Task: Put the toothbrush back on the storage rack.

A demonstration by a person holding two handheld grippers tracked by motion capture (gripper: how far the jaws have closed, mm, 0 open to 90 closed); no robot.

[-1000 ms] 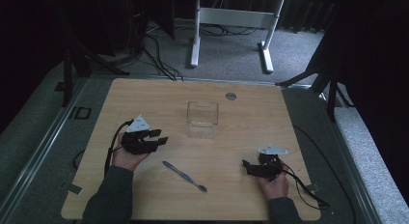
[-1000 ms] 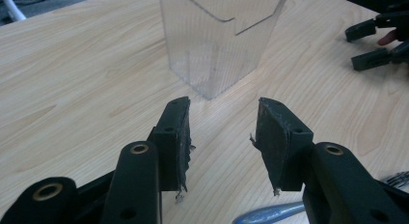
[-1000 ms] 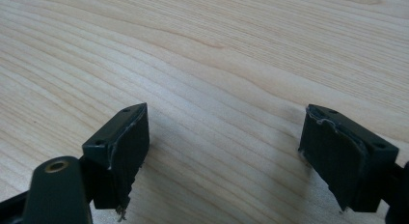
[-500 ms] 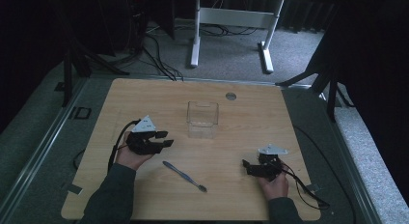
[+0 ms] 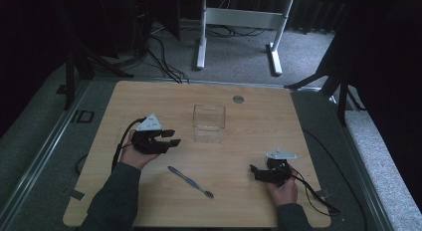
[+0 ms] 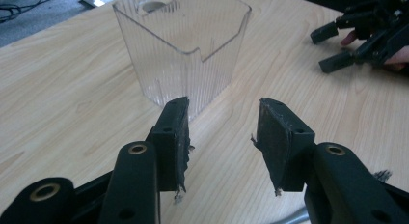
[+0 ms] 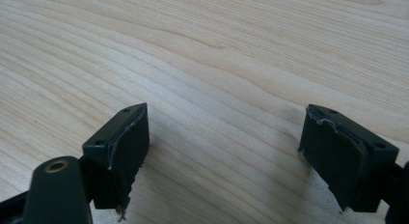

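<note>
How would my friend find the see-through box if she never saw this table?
Start at the big wooden table and look near its middle, a bit toward the far edge. The see-through box stands there upright with its top open, beyond the toothbrush lying flat. It is the only clear thing; the two grippers are black and the toothbrush is thin and bluish.

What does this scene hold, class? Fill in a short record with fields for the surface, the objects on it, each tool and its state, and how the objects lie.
surface: wooden table
container: clear plastic box, upright, open top, nothing visible inside
utensil: toothbrush, lying flat, nearer the person than the box
left tool: open, holding nothing, pointing toward the box
right tool: open, holding nothing, over bare wood
contact: neither tool touches an object
</note>
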